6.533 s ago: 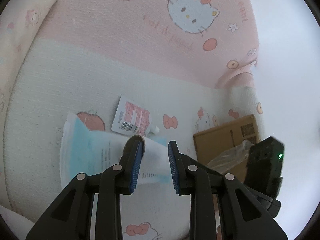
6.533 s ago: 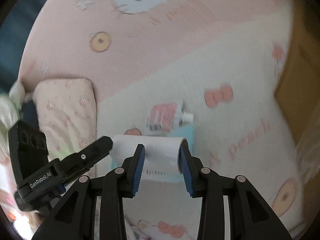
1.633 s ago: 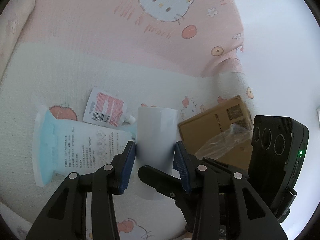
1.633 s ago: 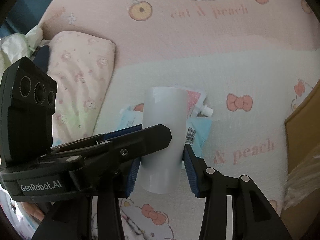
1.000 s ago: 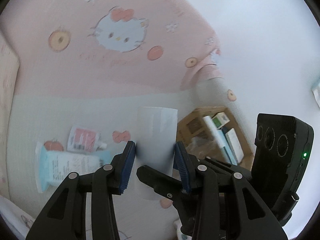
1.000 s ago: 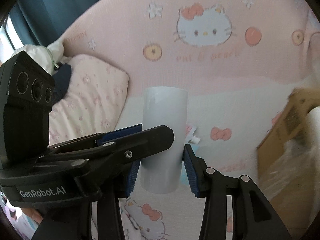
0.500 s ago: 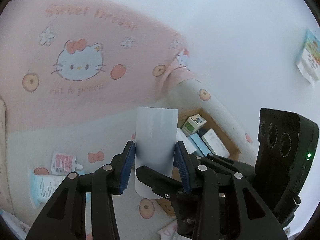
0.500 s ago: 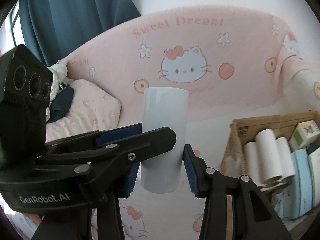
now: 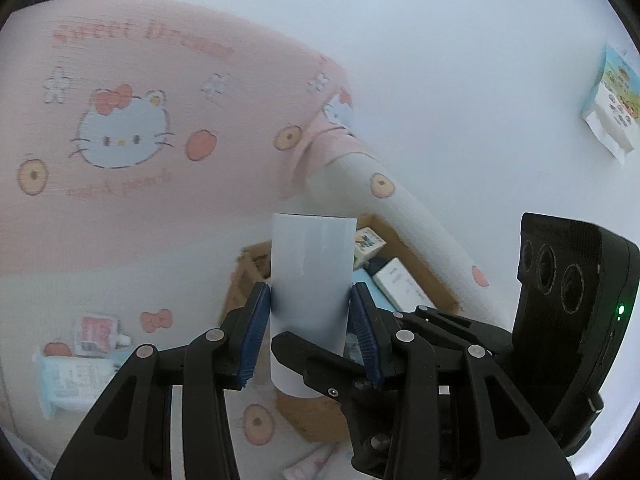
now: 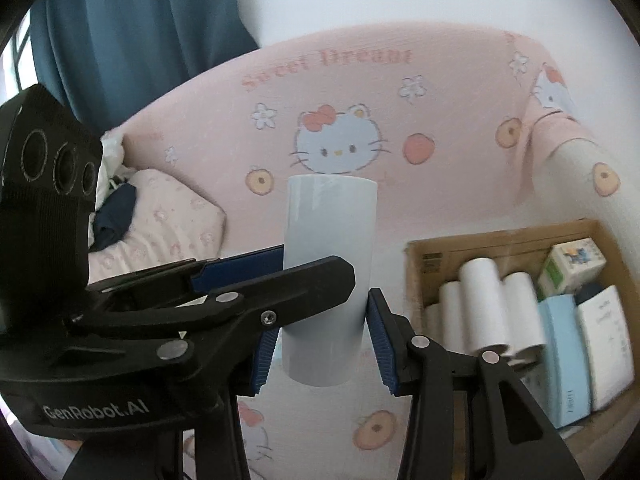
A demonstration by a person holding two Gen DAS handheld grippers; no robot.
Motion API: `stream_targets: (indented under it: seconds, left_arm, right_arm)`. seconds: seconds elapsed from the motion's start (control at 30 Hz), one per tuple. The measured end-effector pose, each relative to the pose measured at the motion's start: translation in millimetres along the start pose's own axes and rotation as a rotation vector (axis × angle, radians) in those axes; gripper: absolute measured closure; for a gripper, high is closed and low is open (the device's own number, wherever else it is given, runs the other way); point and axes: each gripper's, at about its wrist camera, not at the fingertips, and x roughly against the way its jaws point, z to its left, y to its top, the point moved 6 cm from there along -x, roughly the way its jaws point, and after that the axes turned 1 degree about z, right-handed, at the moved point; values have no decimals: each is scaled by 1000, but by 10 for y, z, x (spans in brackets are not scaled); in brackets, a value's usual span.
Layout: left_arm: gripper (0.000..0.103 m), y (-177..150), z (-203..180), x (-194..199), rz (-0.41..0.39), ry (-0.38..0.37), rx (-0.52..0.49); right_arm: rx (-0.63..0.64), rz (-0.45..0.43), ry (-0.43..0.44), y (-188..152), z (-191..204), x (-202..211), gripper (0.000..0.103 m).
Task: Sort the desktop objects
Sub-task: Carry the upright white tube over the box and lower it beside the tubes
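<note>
Both hand-held grippers pinch one white cylinder roll [image 9: 310, 276], held upright in the air above the bed. Left hand-held gripper [image 9: 310, 336]: blue pads [image 9: 254, 336] press the roll's lower sides, left and right. Right hand-held gripper [image 10: 324, 346]: its blue pads [image 10: 382, 346] clamp the same roll [image 10: 330, 264] near the bottom; in this view the left hand-held gripper [image 10: 276, 270] crosses in from the left side and grips the roll higher up. Both sets of jaws closed on the roll, no gap seen at the pads.

Cardboard box [image 10: 496, 240] sits on the bed sheet by the right edge, against the padded bed rail [image 9: 404, 216]. In the box: several white rolls [image 10: 484, 304] lying side by side, a light blue carton [image 10: 564, 356], a white carton [image 10: 604, 344], a small printed carton [image 10: 572, 268] at the far corner. The held roll is above and left of the box in the right wrist view, in front of it in the left wrist view.

On the bed sheet [image 9: 132, 280] toward its left edge: a red-and-white spout pouch [image 9: 96, 330] and a light blue wipes pack [image 9: 76, 376], just beside each other. Pink Hello Kitty headboard cover [image 10: 360, 112] behind. Pillow [image 10: 160, 216] at the far left corner, blue curtain [image 10: 140, 28] above it. Left view blurred.
</note>
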Motion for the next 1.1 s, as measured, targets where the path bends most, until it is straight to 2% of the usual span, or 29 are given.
stream_targets:
  seconds: [0.23,0.33,0.53,0.87,1.03,1.1]
  left_arm:
    - [59,96,-323,-293,53,-47,-59]
    - [59,103,-456,-415,65,-45,-88]
    - [59,150,-661,-767,112,-69,-105]
    - [59,265,-713,-1321,222,-151,-14]
    - [59,226,-645,-1633,286,-132,20]
    - [59,204,-590,-1739,306,-114,32]
  right_arm:
    - [-47,9,-25,31,-395,137,62]
    - [-62,11,-37,45,-570,201,62]
    - [-130,30,-23,36,-957,204,62]
    - [-189,99,-12,87,-1555,124,62]
    - [-212,156,-23,55,-1746,-24,62]
    - [-204,217,-31,13,-1788,-149,62]
